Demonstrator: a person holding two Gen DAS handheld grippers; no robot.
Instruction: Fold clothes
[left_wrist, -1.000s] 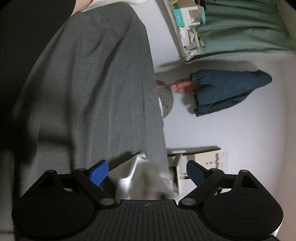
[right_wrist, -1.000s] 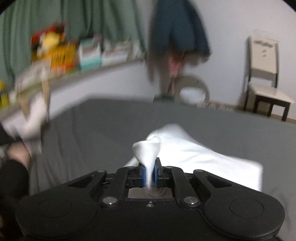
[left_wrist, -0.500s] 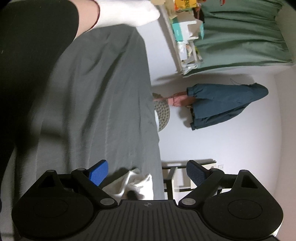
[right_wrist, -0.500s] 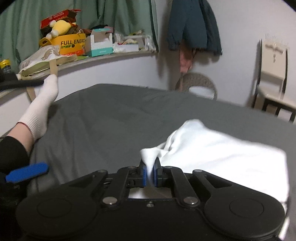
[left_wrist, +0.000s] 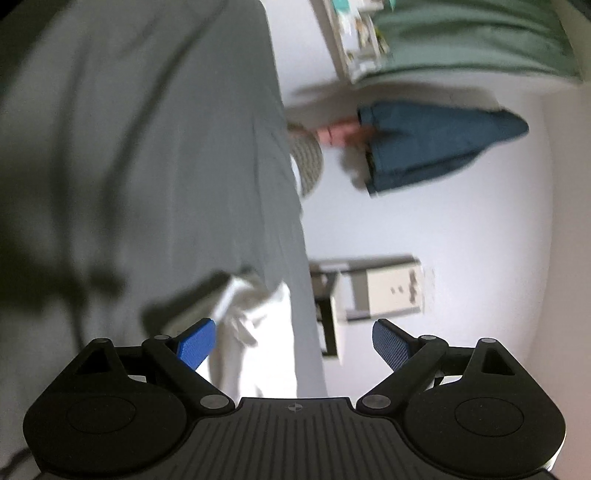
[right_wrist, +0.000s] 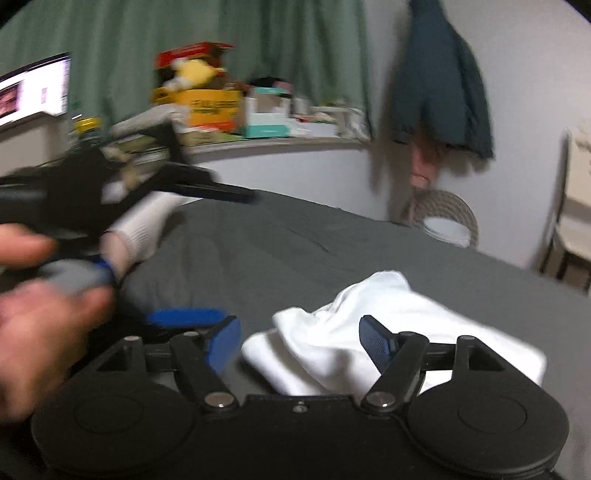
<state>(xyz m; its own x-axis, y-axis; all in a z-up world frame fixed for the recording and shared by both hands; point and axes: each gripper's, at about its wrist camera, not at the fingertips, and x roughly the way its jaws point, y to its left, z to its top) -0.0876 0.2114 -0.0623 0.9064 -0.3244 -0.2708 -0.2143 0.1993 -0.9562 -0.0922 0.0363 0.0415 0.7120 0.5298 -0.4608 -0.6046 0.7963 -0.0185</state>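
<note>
The crumpled white cloth garment (right_wrist: 373, 336) lies on the dark grey bedsheet (right_wrist: 295, 243), near its edge. The right gripper (right_wrist: 299, 341) is spread wide over it, gripping nothing; the left gripper (left_wrist: 293, 341) is likewise spread and empty, its view blurred.

Both grippers are spread wide, holding nothing: left gripper (left_wrist: 293, 339) turned sideways, right gripper (right_wrist: 299, 341) level.
</note>
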